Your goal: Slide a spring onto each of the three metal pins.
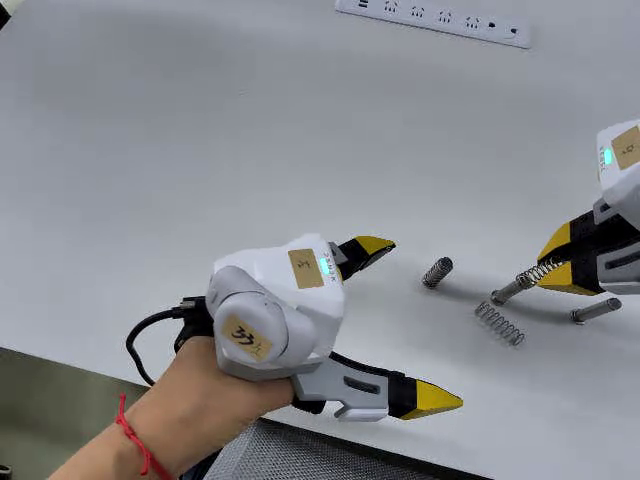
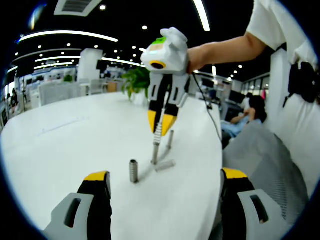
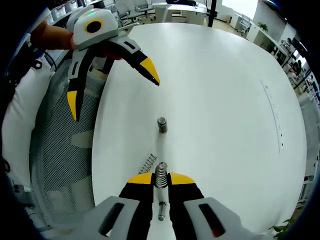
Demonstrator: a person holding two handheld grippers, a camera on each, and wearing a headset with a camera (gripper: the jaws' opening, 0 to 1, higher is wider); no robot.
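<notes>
My right gripper (image 1: 566,264) is shut on a spring (image 1: 540,271) that sits around a metal pin (image 1: 505,293); the pin's far end touches the white table (image 1: 200,150). In the right gripper view that spring (image 3: 161,175) is pinched between the yellow tips and the pin (image 3: 161,207) runs back between the jaws. A short pin wrapped in a spring (image 1: 437,272) lies left of it. A loose spring (image 1: 499,323) lies just in front. Another bare pin (image 1: 597,310) lies at the right. My left gripper (image 1: 405,320) is open, holds nothing, and hovers left of these parts.
A white power strip (image 1: 435,18) lies at the table's far edge. The table's near edge runs just under my left gripper, with a grey mesh chair (image 1: 270,455) below it. In the left gripper view the right gripper (image 2: 162,119) hangs over the pins.
</notes>
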